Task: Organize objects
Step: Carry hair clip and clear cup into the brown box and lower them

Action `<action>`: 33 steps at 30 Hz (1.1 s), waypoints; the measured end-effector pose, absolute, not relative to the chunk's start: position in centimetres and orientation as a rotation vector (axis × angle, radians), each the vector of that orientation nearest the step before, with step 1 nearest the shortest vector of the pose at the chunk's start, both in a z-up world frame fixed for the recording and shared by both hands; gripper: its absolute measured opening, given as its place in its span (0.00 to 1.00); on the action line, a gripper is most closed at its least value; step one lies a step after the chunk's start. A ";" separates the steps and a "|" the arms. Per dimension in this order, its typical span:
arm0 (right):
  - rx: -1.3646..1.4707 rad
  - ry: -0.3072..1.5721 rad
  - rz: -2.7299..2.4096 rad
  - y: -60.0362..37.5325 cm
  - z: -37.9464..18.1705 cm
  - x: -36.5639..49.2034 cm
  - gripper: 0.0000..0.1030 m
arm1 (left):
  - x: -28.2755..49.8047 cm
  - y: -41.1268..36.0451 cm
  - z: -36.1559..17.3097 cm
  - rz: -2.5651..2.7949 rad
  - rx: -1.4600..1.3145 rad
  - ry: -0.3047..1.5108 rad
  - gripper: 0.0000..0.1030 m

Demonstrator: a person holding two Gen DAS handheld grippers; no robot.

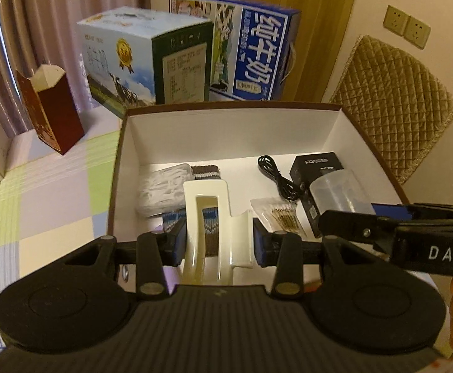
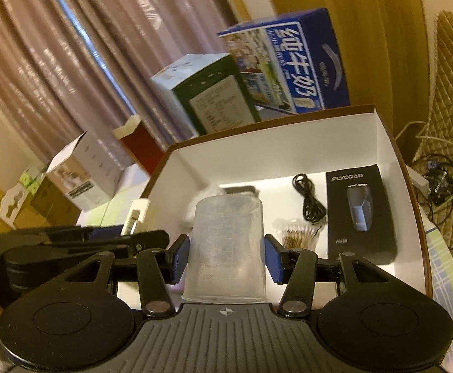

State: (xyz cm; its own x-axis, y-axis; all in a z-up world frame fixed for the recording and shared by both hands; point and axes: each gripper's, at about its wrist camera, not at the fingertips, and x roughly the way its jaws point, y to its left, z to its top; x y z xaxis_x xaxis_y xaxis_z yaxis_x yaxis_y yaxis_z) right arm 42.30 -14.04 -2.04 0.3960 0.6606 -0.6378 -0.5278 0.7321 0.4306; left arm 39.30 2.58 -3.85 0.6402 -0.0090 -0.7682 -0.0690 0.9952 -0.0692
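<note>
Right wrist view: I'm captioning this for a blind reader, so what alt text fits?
The right gripper holds a clear plastic cup over an open white-lined box that contains a black shaver box, a coiled black cable and a pack of cotton swabs.

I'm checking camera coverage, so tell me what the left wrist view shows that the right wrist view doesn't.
Only the left wrist view shows the left tool shut on the cream plastic holder, over a knitted sock and a white bundle.

Only the right wrist view shows the right tool gripping the clear measuring cup, plus floor cables.

Both show the open box, black cable, cotton swabs and shaver box.
</note>
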 end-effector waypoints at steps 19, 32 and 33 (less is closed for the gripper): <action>0.158 1.026 0.653 -13.0 -7.0 46.5 0.47 | 44.4 3.3 -11.2 0.020 -0.149 1.093 0.35; 0.172 1.072 0.664 -11.9 -7.6 46.7 0.47 | 44.2 3.8 -9.7 0.042 -0.064 1.060 0.52; 0.179 1.079 0.668 -11.8 -7.7 46.7 0.47 | 44.2 3.8 -9.6 0.044 -0.060 1.059 0.52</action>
State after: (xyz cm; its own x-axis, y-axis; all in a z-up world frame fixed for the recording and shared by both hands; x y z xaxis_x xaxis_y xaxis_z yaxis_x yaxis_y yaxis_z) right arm 46.74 -11.76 -7.72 0.2989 0.5840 -0.7547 -0.4156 0.7916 0.4480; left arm 44.15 3.84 -9.62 0.4894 0.0073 -0.8720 -0.0652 0.9975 -0.0282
